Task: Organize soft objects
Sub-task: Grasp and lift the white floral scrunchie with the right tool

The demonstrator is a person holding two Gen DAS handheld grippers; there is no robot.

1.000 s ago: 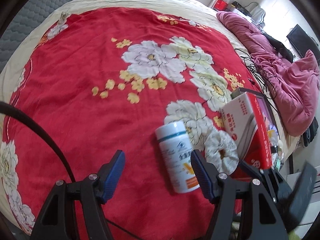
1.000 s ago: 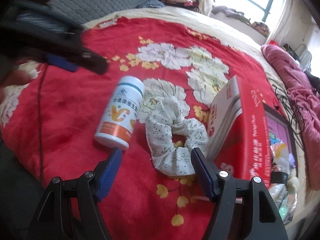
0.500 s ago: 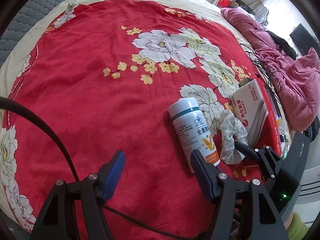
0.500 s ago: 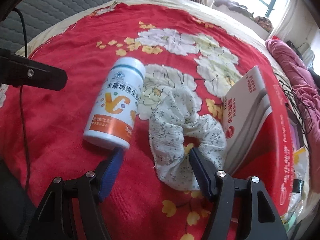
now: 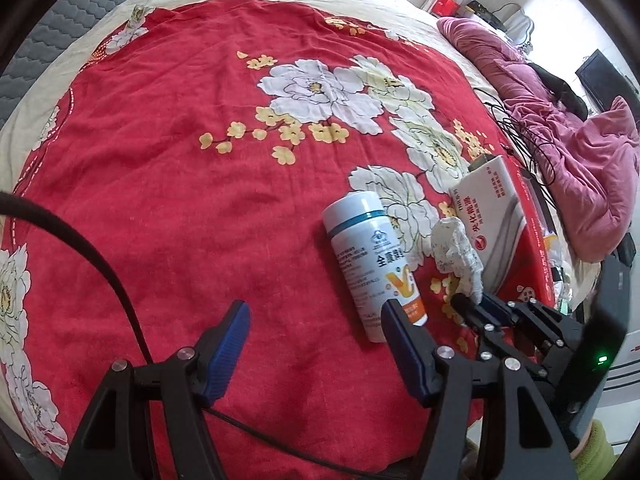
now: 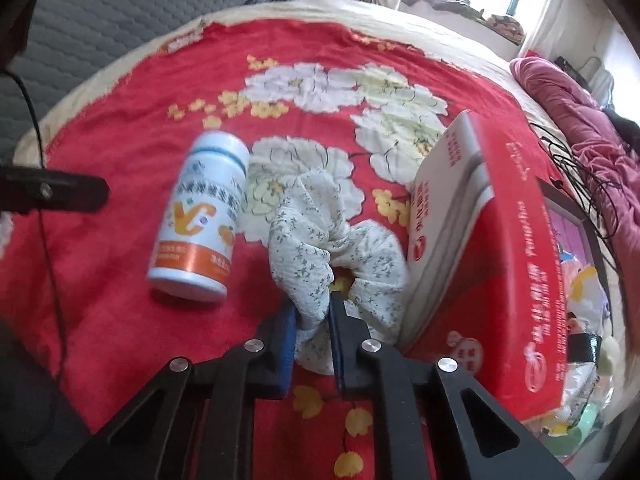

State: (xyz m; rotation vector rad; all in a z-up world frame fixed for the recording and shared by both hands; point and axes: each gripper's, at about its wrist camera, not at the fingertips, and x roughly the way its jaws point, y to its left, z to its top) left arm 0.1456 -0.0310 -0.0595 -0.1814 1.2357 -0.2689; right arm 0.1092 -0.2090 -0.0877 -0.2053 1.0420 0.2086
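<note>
My left gripper [image 5: 314, 316] hangs over bare red bedspread [image 5: 160, 200], jaws spread, nothing between the blue pads. A black cable [image 5: 100, 264] arcs in from the left edge and runs under it.

Just right of that gripper's right finger lies a white bottle [image 5: 370, 264], on its side, teal band near the cap, orange band at the base. From the right wrist view the same bottle [image 6: 198, 216] sits left of the task's thing, close beside it.

The scrunchie [image 6: 336, 240] is cream crinkled fabric with small dark sprigs, gathered into a puffy ring, one lobe bunched upward, dark hole near the middle. It rests on the bedspread between the bottle and a red-and-white box [image 6: 480, 240], its right side against the box's lower edge. In the left wrist view I see only a crumpled white lump of it [image 5: 456, 248].

My right gripper [image 6: 314, 312] has just been closing; its jaws are now pressed nearly together, pinching the near rim of the scrunchie, fabric squeezed between the pads.

Far right: a pink quilt [image 5: 580, 160] heaped at the bed's edge, black wires [image 5: 520, 128] trailing beside it.
</note>
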